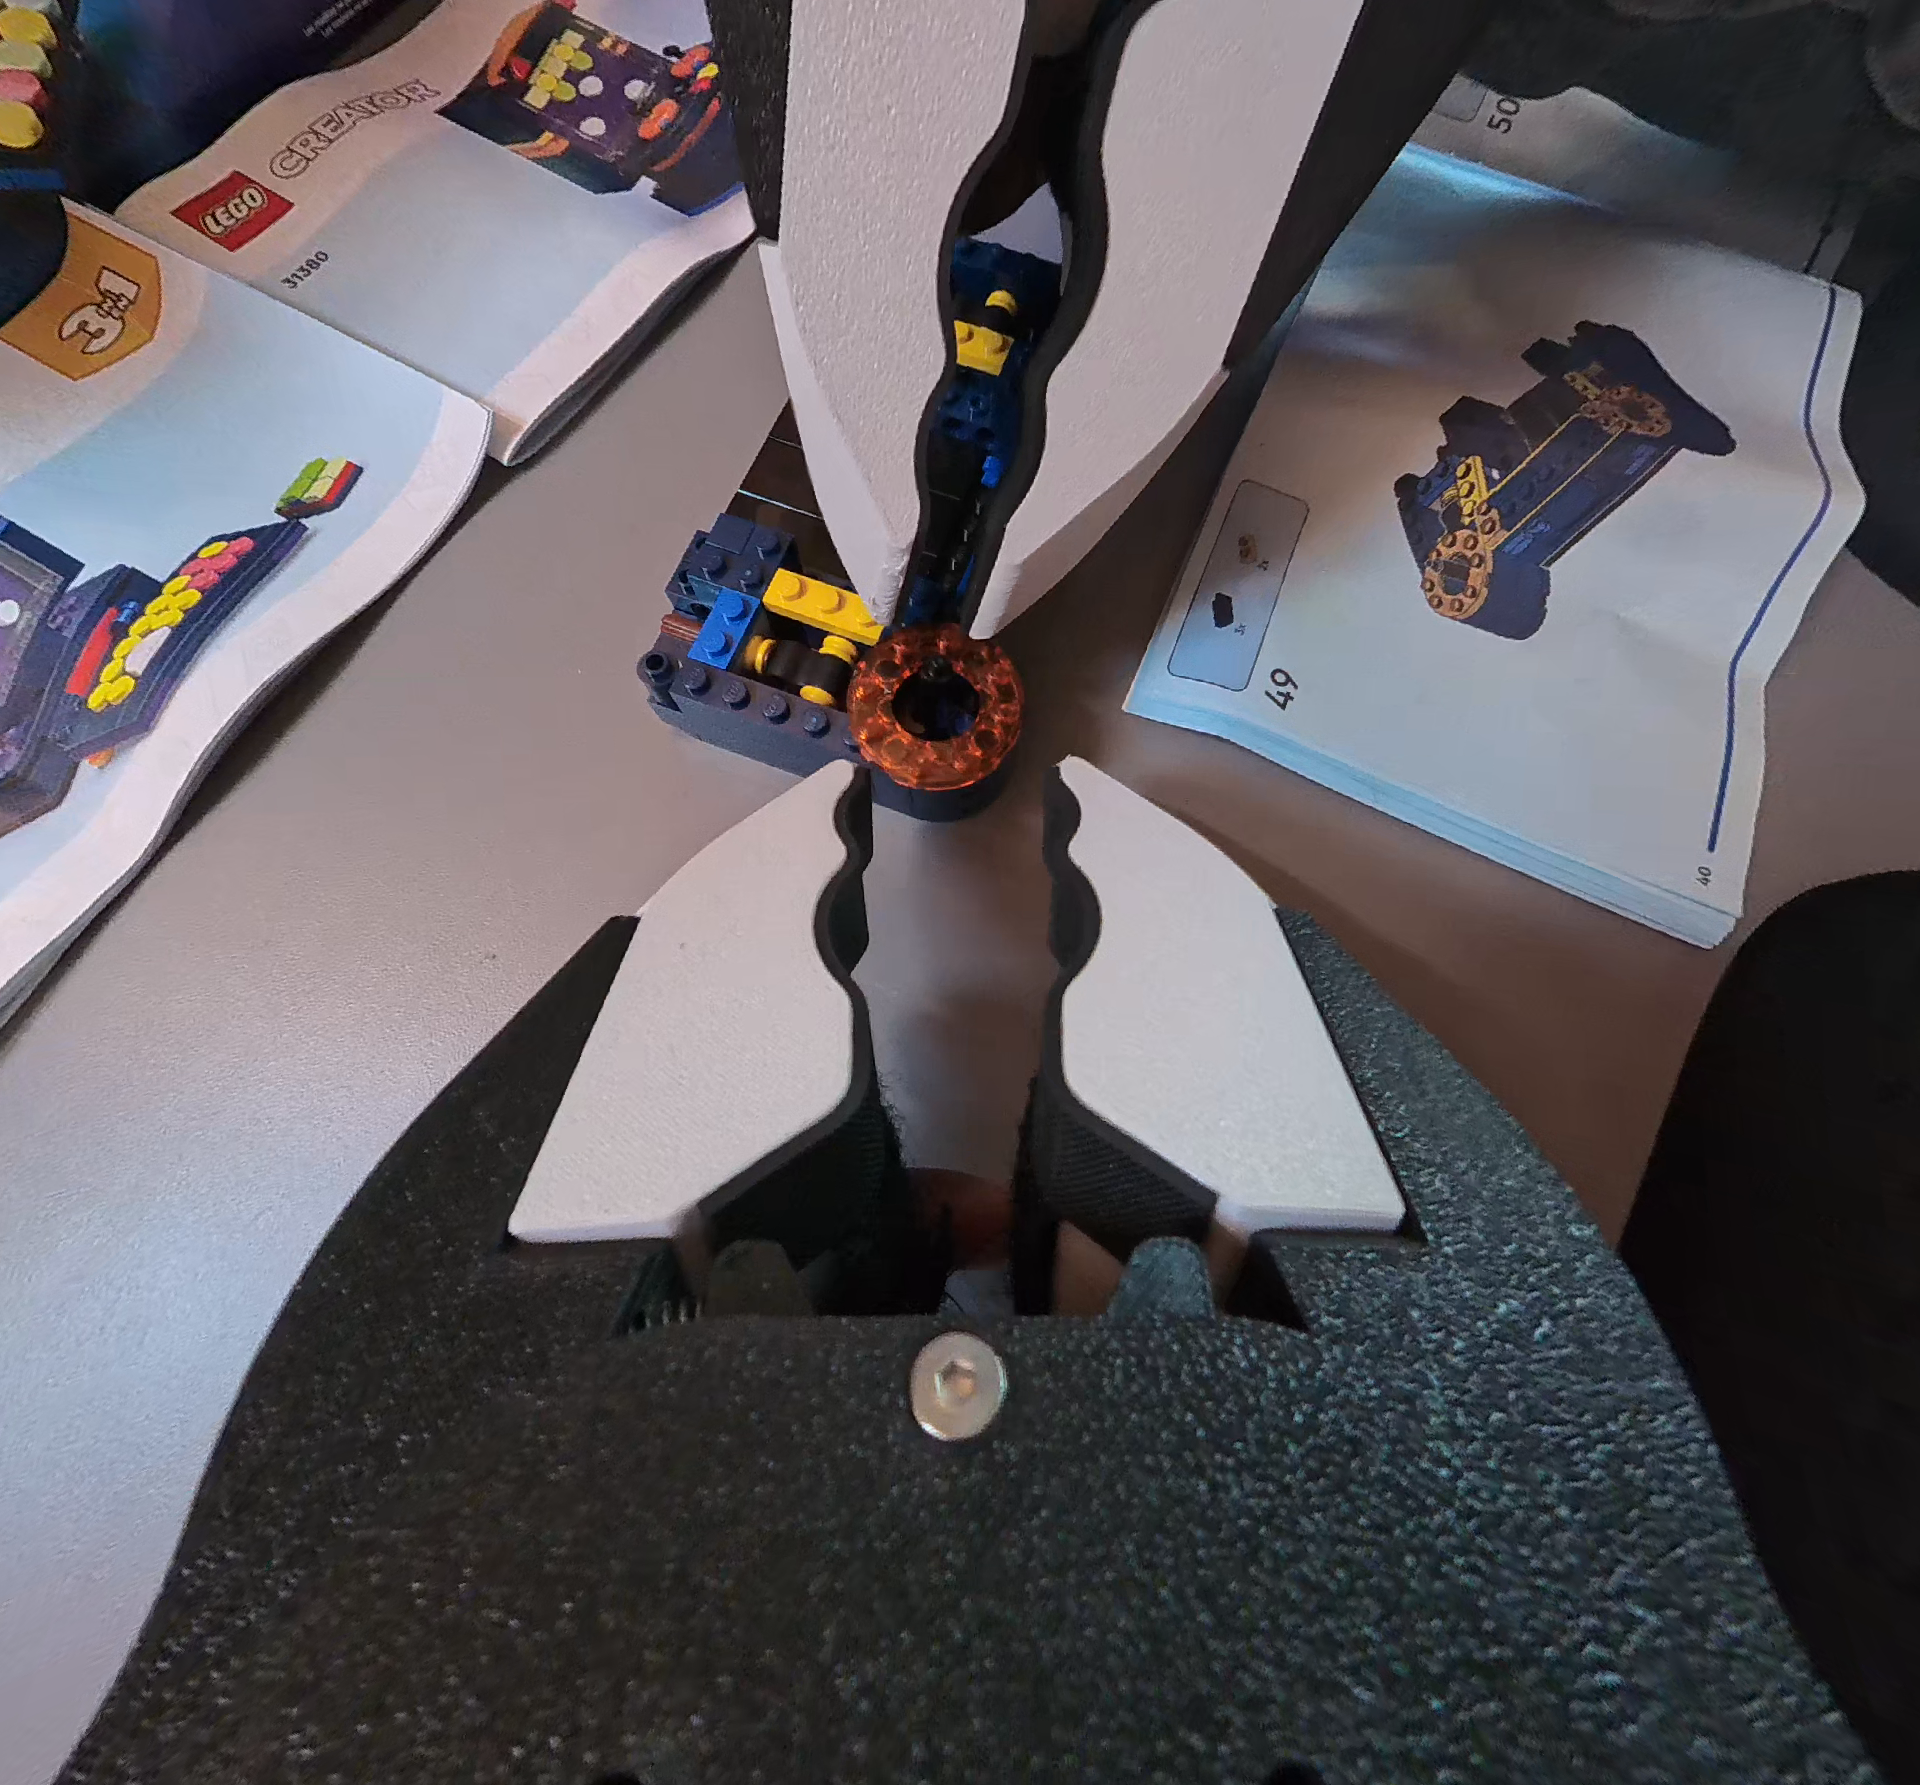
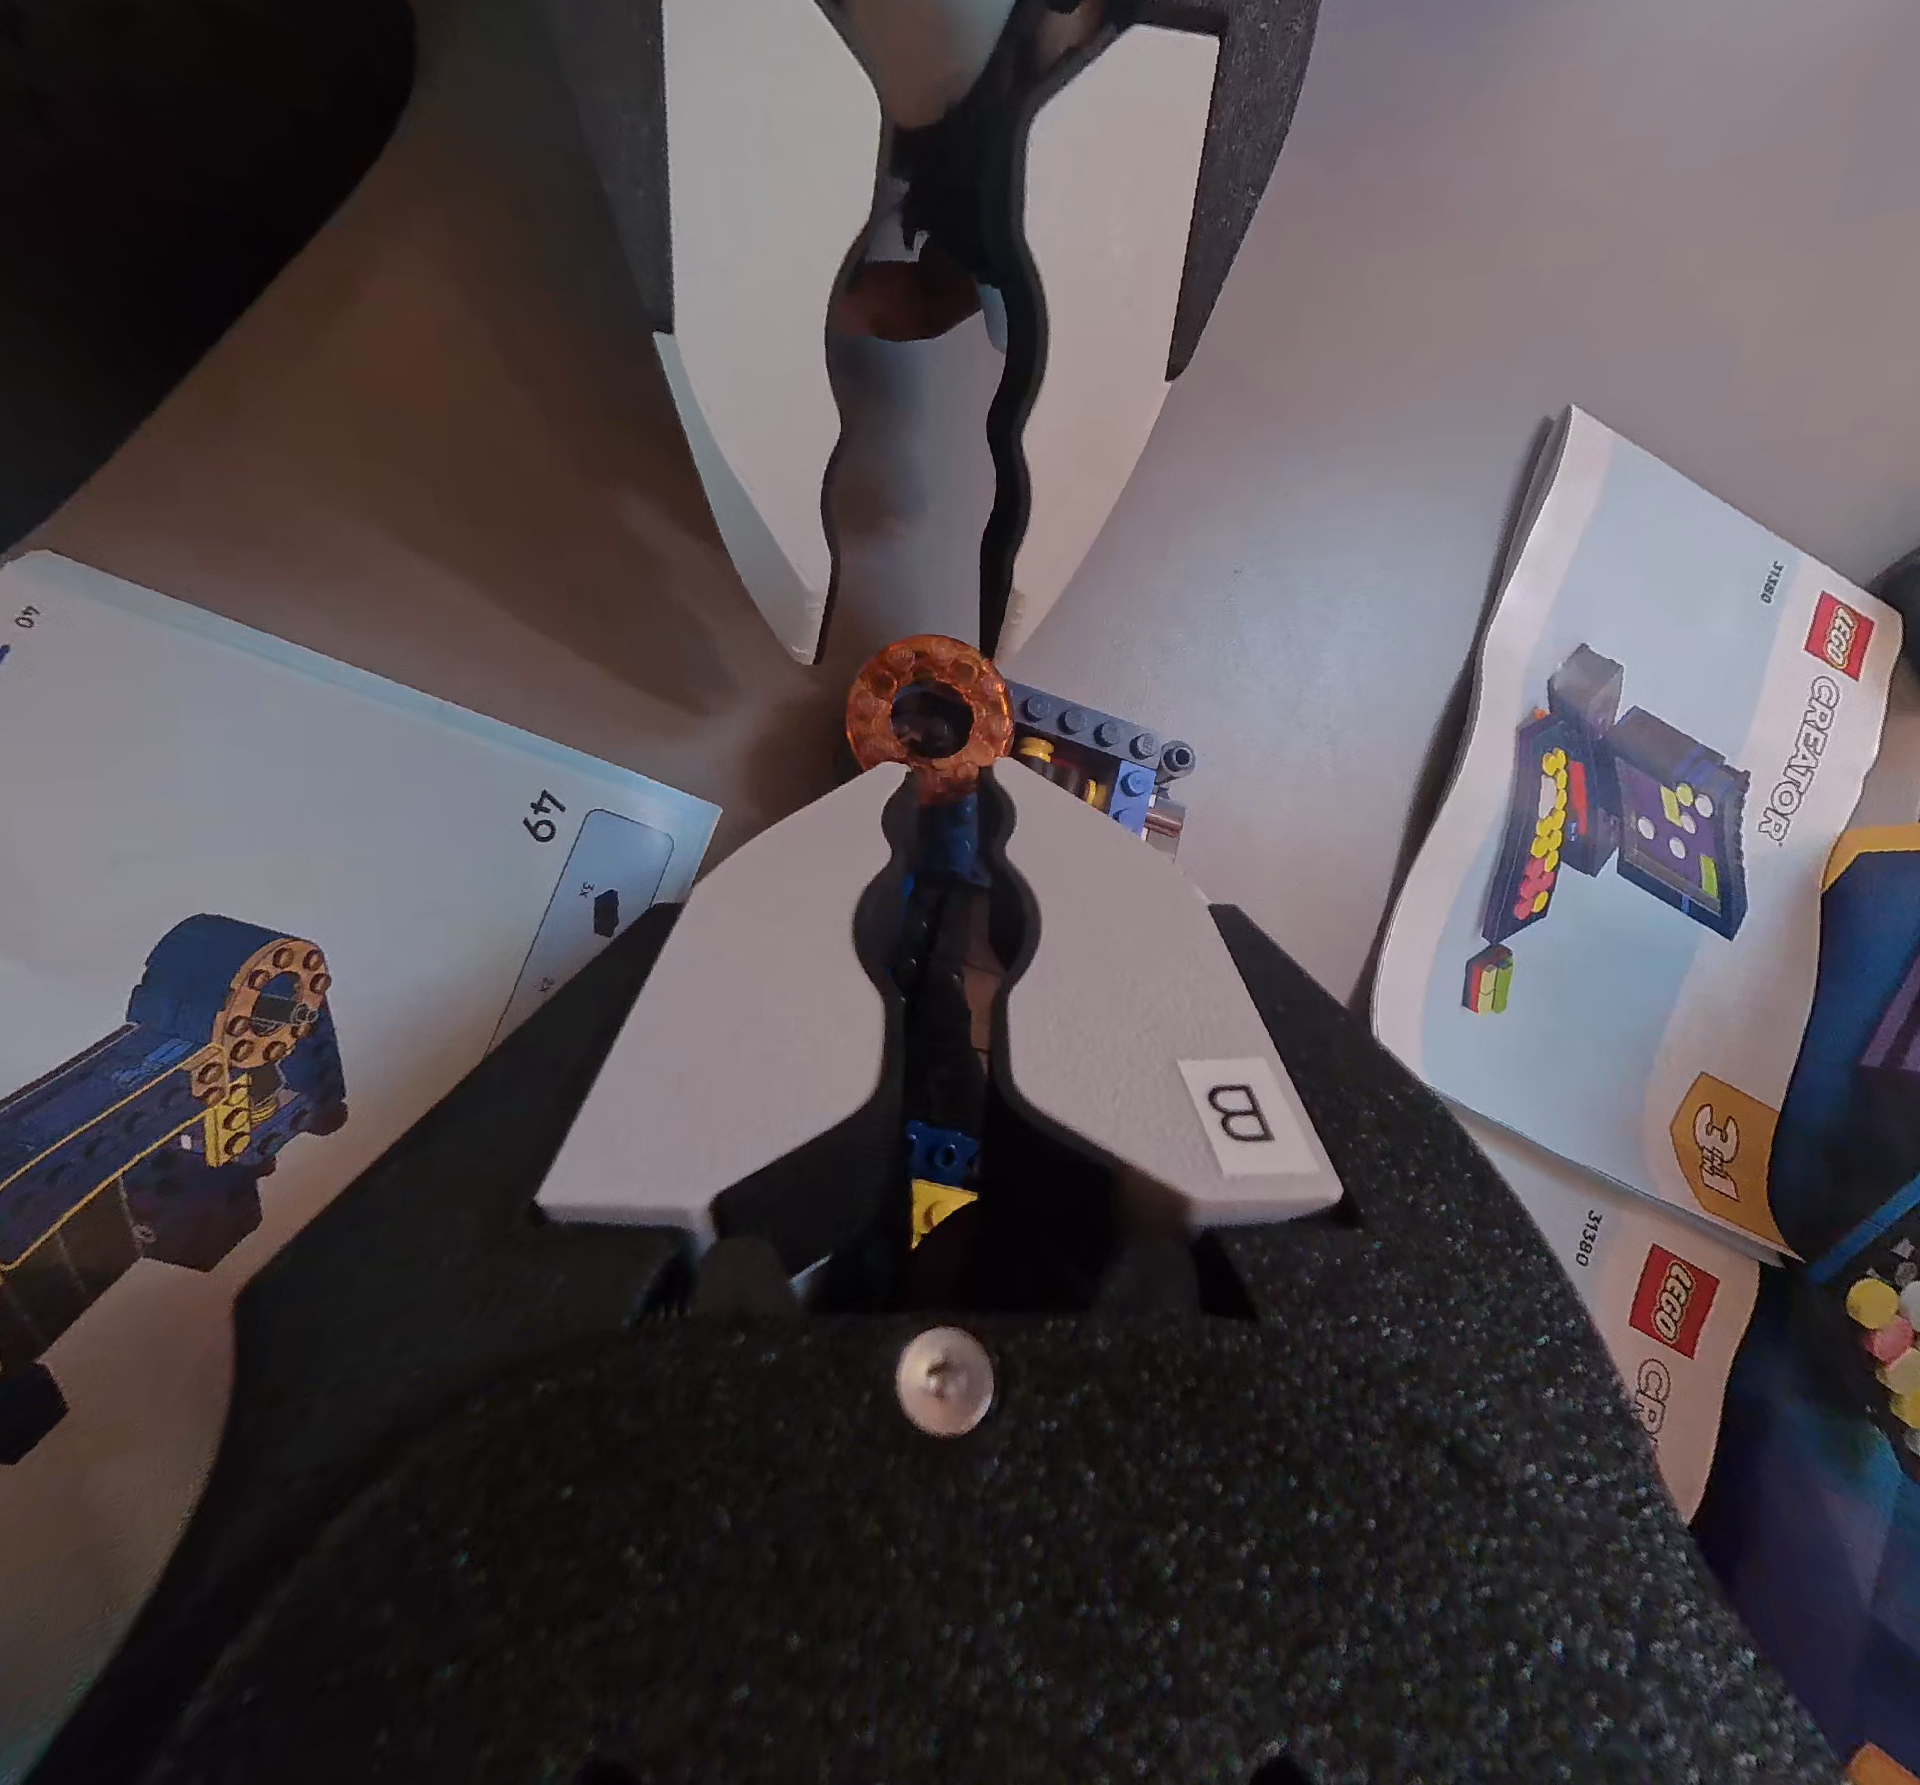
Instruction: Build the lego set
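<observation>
At frame centre, right gripper (image 2: 940,779) clamps the brick model (image 1: 748,634); left gripper (image 1: 956,779) gapes, unloaded, before its orange ring (image 1: 935,701). Printed booklets (image 1: 447,208) lie on the grey table (image 1: 416,852).

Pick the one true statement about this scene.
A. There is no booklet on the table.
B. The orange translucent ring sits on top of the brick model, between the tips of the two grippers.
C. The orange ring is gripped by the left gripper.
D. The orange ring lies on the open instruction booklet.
B: the orange ring rests on the brick model, between the left gripper and right gripper tips.
</observation>
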A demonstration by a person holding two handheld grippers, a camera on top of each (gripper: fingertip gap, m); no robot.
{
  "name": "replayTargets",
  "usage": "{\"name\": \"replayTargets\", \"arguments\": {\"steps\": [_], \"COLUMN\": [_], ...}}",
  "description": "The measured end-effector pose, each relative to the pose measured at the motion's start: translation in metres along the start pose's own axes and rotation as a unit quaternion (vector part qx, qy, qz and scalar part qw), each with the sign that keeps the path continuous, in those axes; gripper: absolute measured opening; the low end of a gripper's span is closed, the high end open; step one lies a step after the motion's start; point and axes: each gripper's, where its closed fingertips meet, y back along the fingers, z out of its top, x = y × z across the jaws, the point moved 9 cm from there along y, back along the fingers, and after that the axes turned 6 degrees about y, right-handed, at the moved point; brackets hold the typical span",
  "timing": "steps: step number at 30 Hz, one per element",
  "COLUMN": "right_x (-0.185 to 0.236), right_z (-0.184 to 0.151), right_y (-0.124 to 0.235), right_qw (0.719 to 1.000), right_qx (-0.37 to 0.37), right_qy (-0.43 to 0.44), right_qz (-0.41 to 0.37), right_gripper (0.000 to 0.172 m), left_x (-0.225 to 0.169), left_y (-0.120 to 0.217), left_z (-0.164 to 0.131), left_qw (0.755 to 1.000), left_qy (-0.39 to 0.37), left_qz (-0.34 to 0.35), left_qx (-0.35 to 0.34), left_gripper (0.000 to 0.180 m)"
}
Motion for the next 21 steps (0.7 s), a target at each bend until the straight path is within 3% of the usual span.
{"name": "replayTargets", "arguments": {"steps": [21], "right_x": [-0.0029], "right_z": [-0.0003], "right_y": [0.0028], "right_qw": [0.999], "right_qx": [-0.023], "right_qy": [-0.035], "right_qz": [0.004], "right_gripper": [0.006], "left_x": [0.0014], "left_y": [0.0060], "left_z": [0.0031], "left_qw": [1.000], "left_qy": [0.009], "left_qz": [0.000], "left_qx": [-0.027], "left_gripper": [0.033]}}
